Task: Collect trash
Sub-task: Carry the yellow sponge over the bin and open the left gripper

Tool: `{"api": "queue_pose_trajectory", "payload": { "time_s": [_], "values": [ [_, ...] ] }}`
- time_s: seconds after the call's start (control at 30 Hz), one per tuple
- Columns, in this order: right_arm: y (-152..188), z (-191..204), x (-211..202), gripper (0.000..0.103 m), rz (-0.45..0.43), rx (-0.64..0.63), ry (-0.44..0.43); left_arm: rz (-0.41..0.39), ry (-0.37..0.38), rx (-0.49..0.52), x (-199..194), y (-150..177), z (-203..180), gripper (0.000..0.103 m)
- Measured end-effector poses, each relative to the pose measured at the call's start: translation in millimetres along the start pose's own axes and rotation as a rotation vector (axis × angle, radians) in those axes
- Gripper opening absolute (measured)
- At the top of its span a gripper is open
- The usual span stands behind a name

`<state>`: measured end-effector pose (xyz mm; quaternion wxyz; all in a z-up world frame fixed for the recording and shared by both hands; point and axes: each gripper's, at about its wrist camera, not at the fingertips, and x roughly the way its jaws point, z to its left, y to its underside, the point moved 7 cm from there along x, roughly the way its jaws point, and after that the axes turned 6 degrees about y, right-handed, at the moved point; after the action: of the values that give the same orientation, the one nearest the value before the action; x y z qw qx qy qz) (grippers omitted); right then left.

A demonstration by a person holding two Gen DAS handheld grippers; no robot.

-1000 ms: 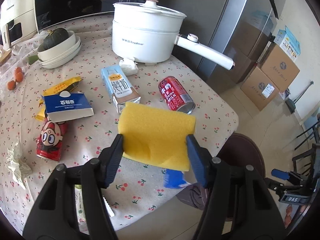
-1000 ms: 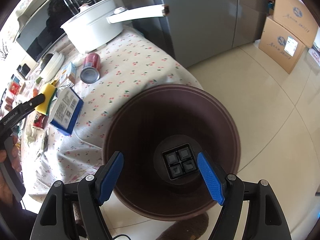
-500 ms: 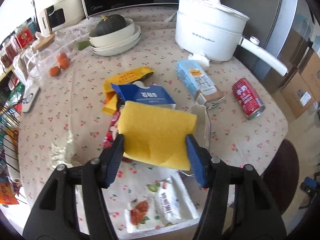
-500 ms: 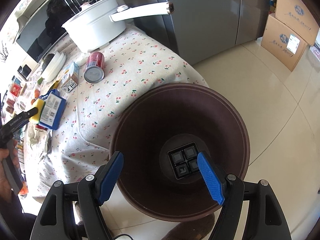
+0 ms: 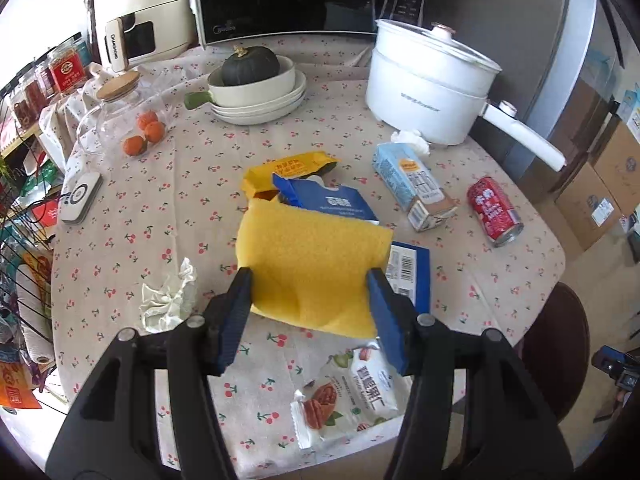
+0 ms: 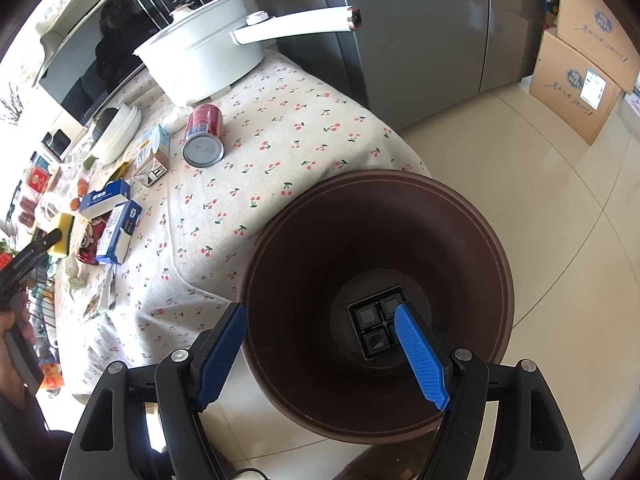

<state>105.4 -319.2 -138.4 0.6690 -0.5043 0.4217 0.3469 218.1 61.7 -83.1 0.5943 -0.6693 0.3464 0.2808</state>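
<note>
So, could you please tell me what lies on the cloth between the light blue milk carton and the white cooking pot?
A crumpled white tissue lies between the light blue milk carton and the white cooking pot, right at the pot's foot. The left wrist view shows it.

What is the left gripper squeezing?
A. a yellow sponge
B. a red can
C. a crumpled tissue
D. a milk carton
A: the yellow sponge sits pinched between the left gripper's closing jaws, above the cherry-print tablecloth.
</note>
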Motion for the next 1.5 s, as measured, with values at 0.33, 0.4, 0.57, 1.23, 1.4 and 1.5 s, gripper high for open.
{"api": "queue_pose_trajectory", "payload": {
  "time_s": [0.33,0.4,0.57,1.23,1.4,1.5],
  "values": [
    [2.3,-10.4,-14.7,0.078,-0.031,0.019,0.017,0.07,0.208,0.162,8.7,39.4,-119.2,0.06],
    [3.3,-14.6,-20.0,0.078,-0.041,0.015,0.035,0.09,0.254,0.201,12.7,51.2,-146.7,0.061],
    [8.3,-34.7,-30.0,0.078,-0.053,0.027,0.078,0.153,0.348,0.293,26.1,84.0,-209.3,0.063],
    [10.8,-43.0,-32.0,0.078,-0.045,0.048,0.092,0.139,0.31,0.265,19.5,78.7,-189.7,0.097],
    [6.0,-24.0,-26.9,0.08,-0.046,0.018,0.079,0.109,0.245,0.204,7.7,65.5,-140.6,0.097],
    [3.7,-9.1,-23.0,0.081,-0.041,-0.002,0.068,0.094,0.206,0.164,0.2,59.4,-108.1,0.097]
  ]
}}
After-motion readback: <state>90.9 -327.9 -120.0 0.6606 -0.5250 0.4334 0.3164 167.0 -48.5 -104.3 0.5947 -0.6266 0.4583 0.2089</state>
